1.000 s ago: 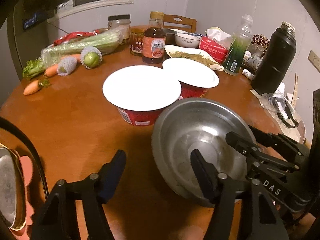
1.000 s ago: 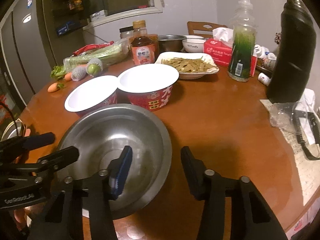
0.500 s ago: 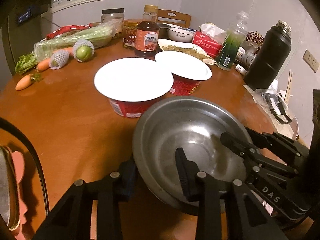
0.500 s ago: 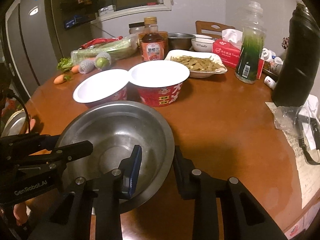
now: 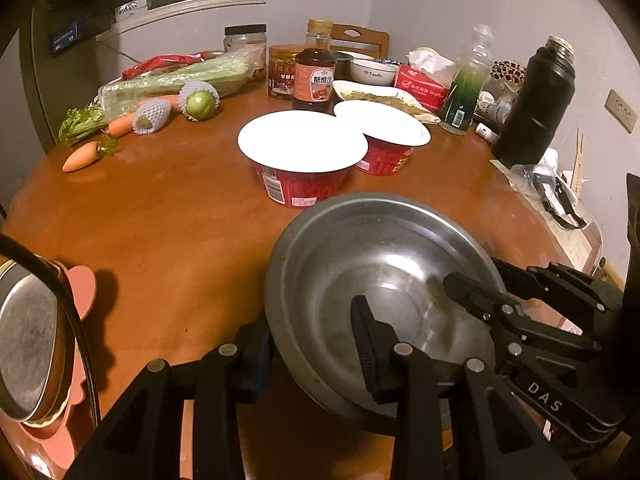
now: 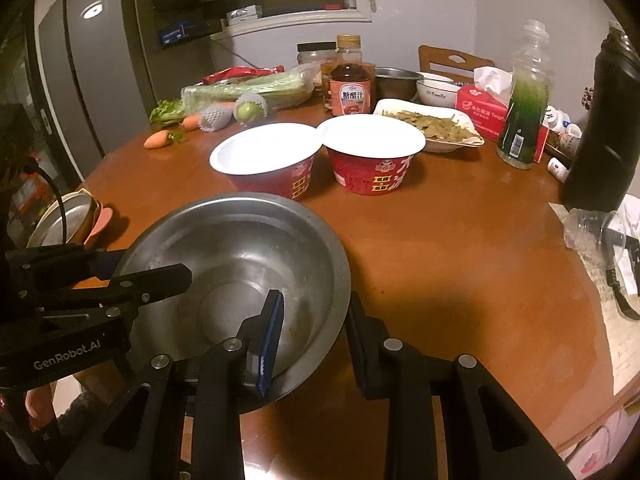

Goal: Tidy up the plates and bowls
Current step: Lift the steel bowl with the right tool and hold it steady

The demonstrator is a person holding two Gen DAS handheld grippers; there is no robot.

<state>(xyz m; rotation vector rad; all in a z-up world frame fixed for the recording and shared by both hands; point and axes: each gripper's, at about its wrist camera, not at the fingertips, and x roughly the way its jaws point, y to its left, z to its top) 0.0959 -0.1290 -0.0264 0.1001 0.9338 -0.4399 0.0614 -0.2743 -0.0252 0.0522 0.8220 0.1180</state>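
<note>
Steel bowl (image 5: 384,280): near rim hidden behind gripper fingers in both views. Stacked dishes (image 5: 28,344) at table edge (image 5: 160,216): cut off by left frame edge, count unclear. Sauce bottle (image 6: 351,88) label: characters too small to read. Papers (image 6: 624,320) cut off at right.

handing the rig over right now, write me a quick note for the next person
Left gripper: shut on the steel bowl, gripping its left rim.
Right gripper: shut on the same bowl, gripping its right rim. Both jaws have just closed.
The bowl sits near the table edge, in front of two red bowls. A stack of dishes waits at far left.
Done: bowl gripped by both grippers.
Left: probably carry it to the stack, then sort the rest.
</note>
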